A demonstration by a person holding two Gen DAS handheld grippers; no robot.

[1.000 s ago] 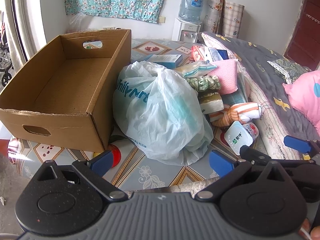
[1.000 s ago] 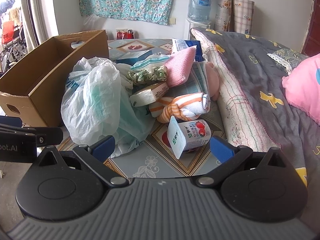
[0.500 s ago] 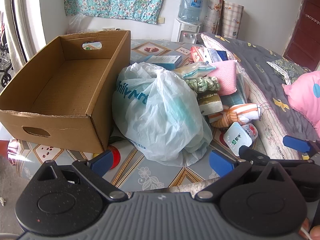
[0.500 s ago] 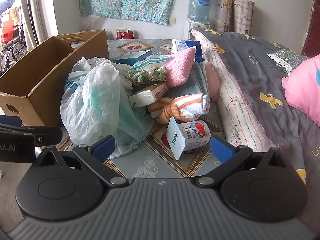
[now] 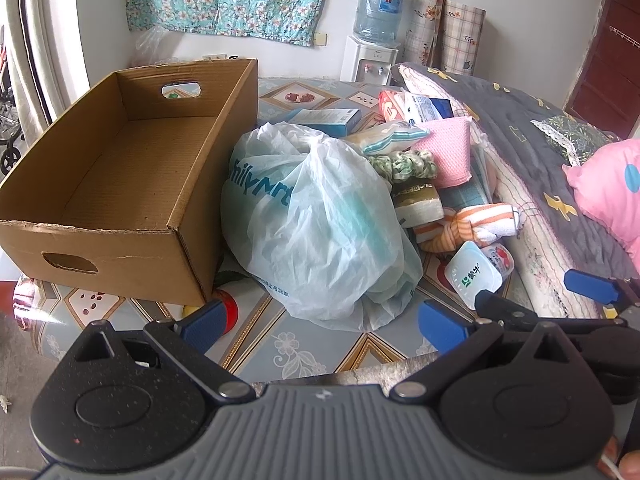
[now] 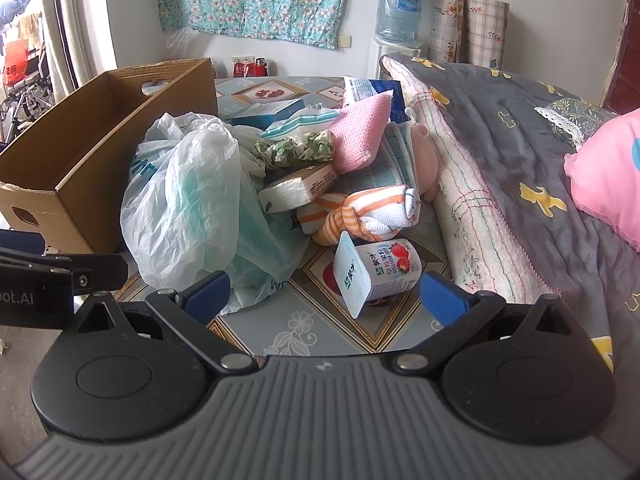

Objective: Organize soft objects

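Grippers spread, both empty | left gripper (image 5: pixel 322 322) low at table (image 5: pixel 256 344) edge, plastic bag (image 5: pixel 320 224) just ahead, box (image 5: pixel 120 184) ahead-left | right gripper (image 6: pixel 324 292) facing yogurt cup (image 6: pixel 376 272) lying on its side, striped towel (image 6: pixel 360 212) just behind it.

Each tool (image 5: pixel 322 326) (image 6: pixel 326 294) is black; ribbed grey housing; blue pads (image 6: pixel 442 296); silver pivot screws.

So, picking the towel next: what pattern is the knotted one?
Orange and white stripes on the knotted towel; right wrist view shows it best.
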